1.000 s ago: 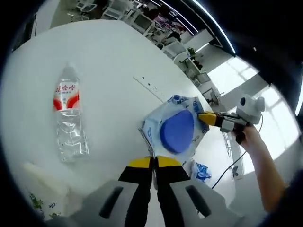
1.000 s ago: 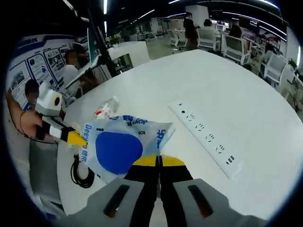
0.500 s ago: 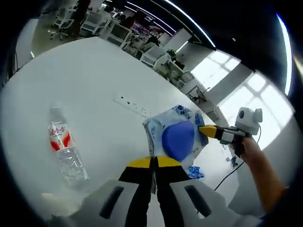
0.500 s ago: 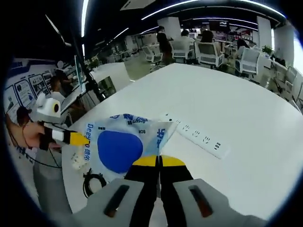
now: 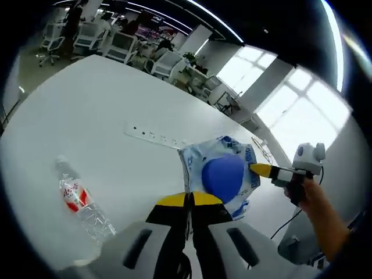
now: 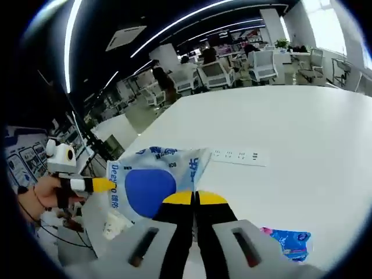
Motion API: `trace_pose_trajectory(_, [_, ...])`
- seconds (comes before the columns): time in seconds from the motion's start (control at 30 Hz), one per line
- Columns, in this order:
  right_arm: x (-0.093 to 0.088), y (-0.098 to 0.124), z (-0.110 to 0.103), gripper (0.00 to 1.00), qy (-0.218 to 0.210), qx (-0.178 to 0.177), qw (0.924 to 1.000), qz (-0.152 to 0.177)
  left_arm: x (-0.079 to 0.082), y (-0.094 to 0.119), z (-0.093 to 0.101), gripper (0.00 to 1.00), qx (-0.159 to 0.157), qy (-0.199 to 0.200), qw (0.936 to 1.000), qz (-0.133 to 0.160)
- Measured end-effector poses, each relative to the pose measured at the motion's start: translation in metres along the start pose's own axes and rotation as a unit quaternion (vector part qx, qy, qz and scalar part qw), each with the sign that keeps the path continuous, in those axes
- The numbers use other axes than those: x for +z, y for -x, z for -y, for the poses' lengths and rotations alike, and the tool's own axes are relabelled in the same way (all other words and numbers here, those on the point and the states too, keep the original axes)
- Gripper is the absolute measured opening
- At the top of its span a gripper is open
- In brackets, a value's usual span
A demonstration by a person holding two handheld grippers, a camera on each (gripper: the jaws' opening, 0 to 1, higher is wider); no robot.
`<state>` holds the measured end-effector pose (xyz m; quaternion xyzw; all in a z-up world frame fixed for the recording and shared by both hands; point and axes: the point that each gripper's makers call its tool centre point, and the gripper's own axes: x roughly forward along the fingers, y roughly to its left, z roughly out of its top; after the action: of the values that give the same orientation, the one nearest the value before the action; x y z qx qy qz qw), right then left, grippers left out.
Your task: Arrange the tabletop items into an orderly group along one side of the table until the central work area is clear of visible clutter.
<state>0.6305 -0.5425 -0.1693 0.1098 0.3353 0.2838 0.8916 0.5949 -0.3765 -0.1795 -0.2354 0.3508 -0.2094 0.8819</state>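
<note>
the white surface point(image 5: 116, 116) carries a power strip point(image 5: 154, 137) beyond the pouch and a bottle point(image 5: 81, 200) lying nearer. the pouch point(image 5: 221, 174) hangs above the surface, stretched between both grippers, likely so it carries flat to one side. the left gripper point(image 5: 189, 200) and right gripper point(image 6: 195, 199) each have jaws closed on an opposite edge, hands raised and apart.

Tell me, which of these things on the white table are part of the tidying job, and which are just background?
Part of the job:
- blue-and-white packet, held by both grippers
- water bottle
- power strip
- small blue wrapper

Just lying about:
- office chairs beyond the table
- black cable off the table edge
</note>
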Motion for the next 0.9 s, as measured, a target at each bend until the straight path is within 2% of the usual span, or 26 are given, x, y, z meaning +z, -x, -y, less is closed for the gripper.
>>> trace_pose_trajectory(0.2, [-0.017,0.008,0.003,0.00,-0.034,-0.023,0.9991,0.013,-0.006,-0.004,0.001,0.00,-0.008,-0.032,0.9992,-0.021])
trace_pose_trajectory(0.6, [-0.046,0.011,0.008,0.00,-0.079,-0.053,0.9951,0.024,-0.017,-0.015,-0.006,0.00,-0.007,-0.056,0.9972,-0.048])
trace_pose_trajectory(0.9, [-0.077,0.001,0.025,0.00,-0.103,-0.087,0.9909,0.007,-0.041,-0.040,-0.021,0.00,0.005,-0.072,0.9936,-0.087])
